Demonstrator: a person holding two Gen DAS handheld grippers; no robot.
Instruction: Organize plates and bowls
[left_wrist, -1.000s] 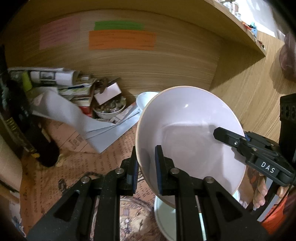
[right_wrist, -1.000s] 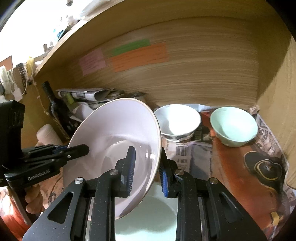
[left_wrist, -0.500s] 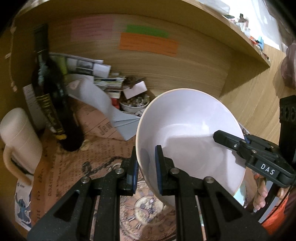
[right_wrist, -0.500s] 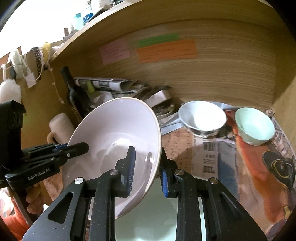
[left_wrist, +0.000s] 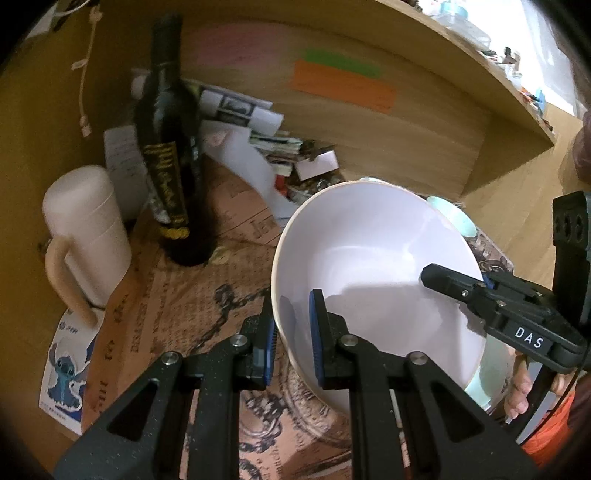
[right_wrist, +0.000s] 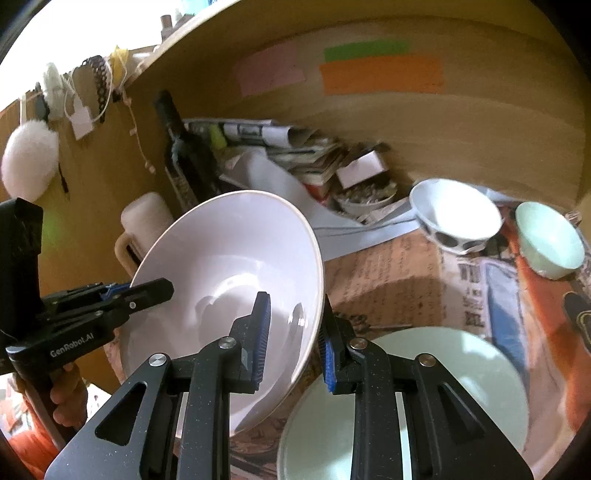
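A large pale deep plate (left_wrist: 369, 251) hangs tilted above the paper-lined shelf, gripped from both sides. My left gripper (left_wrist: 293, 325) is shut on its left rim, and my right gripper (right_wrist: 295, 317) is shut on its right rim. Each gripper shows in the other's view: the right one (left_wrist: 443, 277) at the far rim, the left one (right_wrist: 162, 288) likewise. A pale green plate (right_wrist: 461, 369) lies flat below, to the right. Further right stand a white bowl with dark spots (right_wrist: 456, 214) and a pale green bowl (right_wrist: 550, 240).
A dark bottle (left_wrist: 166, 166) and a cream mug (left_wrist: 85, 229) stand at the shelf's left end. Papers and small boxes (right_wrist: 314, 155) are heaped along the back wall, with a cluttered little dish (right_wrist: 365, 195). Patterned paper (left_wrist: 177, 306) lies under the held plate.
Both grippers have carried the deep plate leftward and slightly down along the shelf. The bottle and mug have come into view, and the bowls have slid toward the right edge.
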